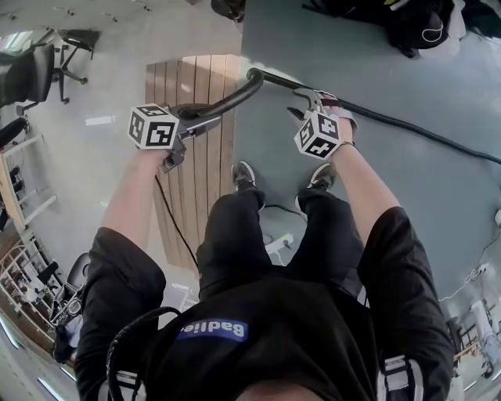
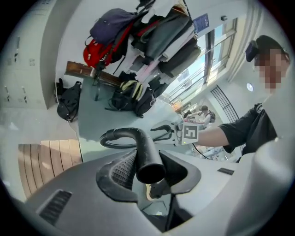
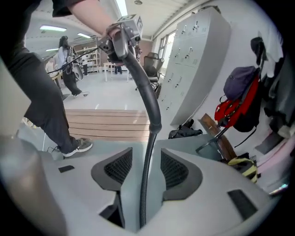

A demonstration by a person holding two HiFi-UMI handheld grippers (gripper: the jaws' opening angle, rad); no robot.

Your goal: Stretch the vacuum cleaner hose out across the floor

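The black vacuum hose runs from the far right of the grey floor to a thicker curved handle tube held above the floor. My left gripper is shut on that tube; in the left gripper view its open end sits squeezed between the pads. My right gripper straddles the thin ribbed hose just behind the tube. In the right gripper view a gap shows on each side of the hose, so these jaws stand open around it. Both grippers are low, in front of the person's feet.
A wooden slat platform lies under the left gripper, beside the grey floor mat. Bags pile at the far edge. An office chair stands far left. A thin cable and a power strip lie near the feet.
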